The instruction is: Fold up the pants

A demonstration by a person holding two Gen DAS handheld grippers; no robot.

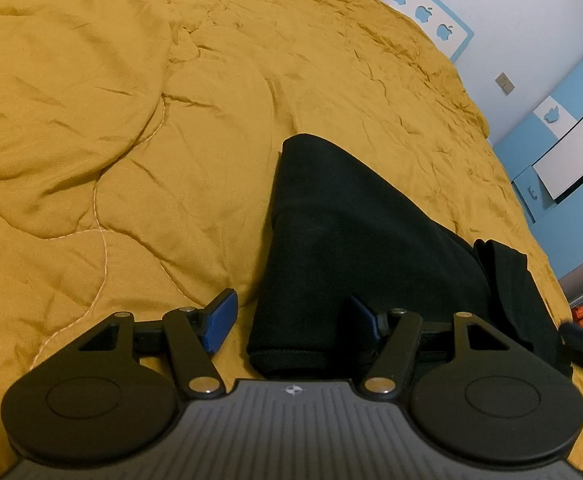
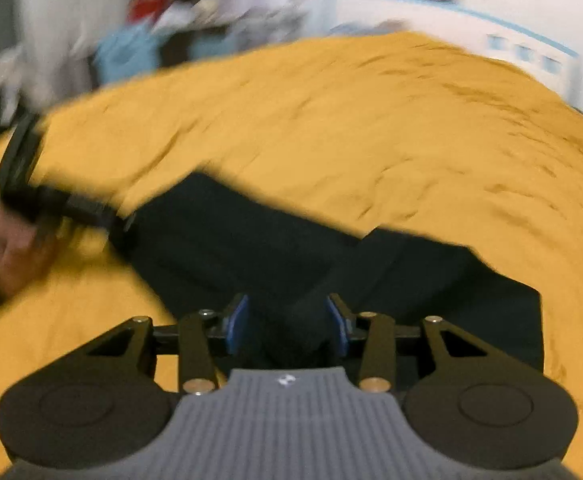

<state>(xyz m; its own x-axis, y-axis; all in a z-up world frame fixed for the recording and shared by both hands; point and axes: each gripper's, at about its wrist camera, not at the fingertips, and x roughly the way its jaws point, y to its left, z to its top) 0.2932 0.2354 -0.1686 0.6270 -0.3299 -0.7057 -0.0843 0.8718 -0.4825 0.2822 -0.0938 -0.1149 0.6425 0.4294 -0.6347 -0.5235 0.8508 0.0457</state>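
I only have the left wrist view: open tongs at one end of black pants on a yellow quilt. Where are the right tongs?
Observer: The right tongs are low over the pants, with a raised ridge of black fabric between their pads.
Operator: Are they gripping it?
Observer: It seems not. The pads stand apart, with space on the ridge's left side, though that view is blurred.
Operator: Anything else I miss?
Observer: A hand holds the left tongs at the pants' left edge.

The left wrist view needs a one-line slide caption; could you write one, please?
Open left gripper poised over folded black pants on a mustard quilt.
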